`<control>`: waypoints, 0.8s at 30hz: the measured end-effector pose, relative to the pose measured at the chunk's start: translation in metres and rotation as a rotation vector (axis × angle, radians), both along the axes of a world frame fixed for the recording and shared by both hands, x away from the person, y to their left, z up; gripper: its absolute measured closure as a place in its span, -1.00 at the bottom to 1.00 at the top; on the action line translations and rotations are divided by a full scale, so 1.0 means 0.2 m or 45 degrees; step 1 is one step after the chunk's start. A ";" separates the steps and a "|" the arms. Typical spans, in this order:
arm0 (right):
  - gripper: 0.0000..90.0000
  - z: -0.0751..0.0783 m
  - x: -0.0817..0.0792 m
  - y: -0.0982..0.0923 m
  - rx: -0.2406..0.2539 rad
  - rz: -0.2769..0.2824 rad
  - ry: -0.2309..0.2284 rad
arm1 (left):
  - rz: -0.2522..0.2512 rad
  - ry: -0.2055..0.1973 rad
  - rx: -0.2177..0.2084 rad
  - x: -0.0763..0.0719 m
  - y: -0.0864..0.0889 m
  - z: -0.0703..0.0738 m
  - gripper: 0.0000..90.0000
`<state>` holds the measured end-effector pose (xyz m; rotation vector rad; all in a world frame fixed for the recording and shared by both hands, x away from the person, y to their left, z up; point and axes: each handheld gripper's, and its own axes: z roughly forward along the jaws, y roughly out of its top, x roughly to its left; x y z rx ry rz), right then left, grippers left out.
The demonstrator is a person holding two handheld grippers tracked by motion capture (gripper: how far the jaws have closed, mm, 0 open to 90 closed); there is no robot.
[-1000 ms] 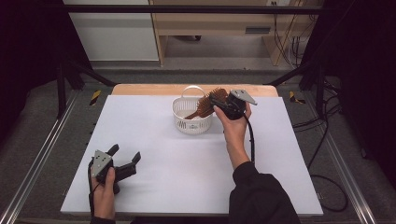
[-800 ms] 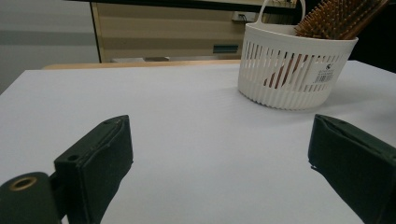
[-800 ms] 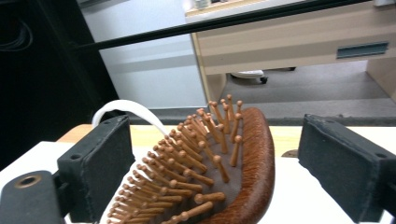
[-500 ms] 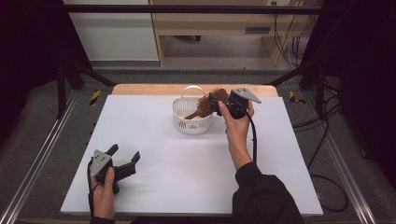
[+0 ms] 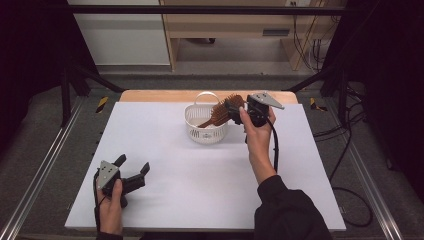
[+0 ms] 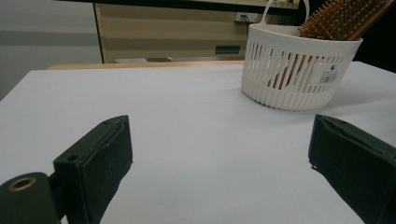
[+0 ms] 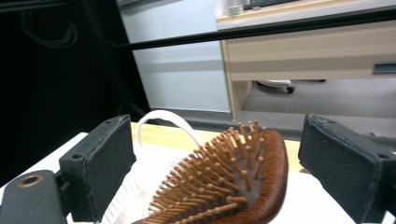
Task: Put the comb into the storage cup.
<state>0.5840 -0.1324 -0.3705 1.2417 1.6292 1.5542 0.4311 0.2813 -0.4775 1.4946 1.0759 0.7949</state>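
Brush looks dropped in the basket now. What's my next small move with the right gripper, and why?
Probably lift the right gripper up and back toward you. Its fingers stand wide, clear of the hairbrush, which leans handle-down in the white basket by itself. Retreating straight avoids knocking the brush head.

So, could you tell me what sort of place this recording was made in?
Probably a lab recording station: a white table framed by black curtains and metal rails, loose cables on the floor, wooden office furniture behind.
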 end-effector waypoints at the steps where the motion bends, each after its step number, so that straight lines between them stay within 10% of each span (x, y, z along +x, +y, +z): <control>1: -0.79 0.01 0.00 0.00 -0.002 0.011 -0.005 | 0.002 -0.004 -0.004 0.00 0.00 0.00 -0.86; 24: -0.88 0.06 -0.03 0.00 -0.082 -0.019 -0.043 | 0.007 0.006 -0.011 0.00 0.01 0.00 -0.87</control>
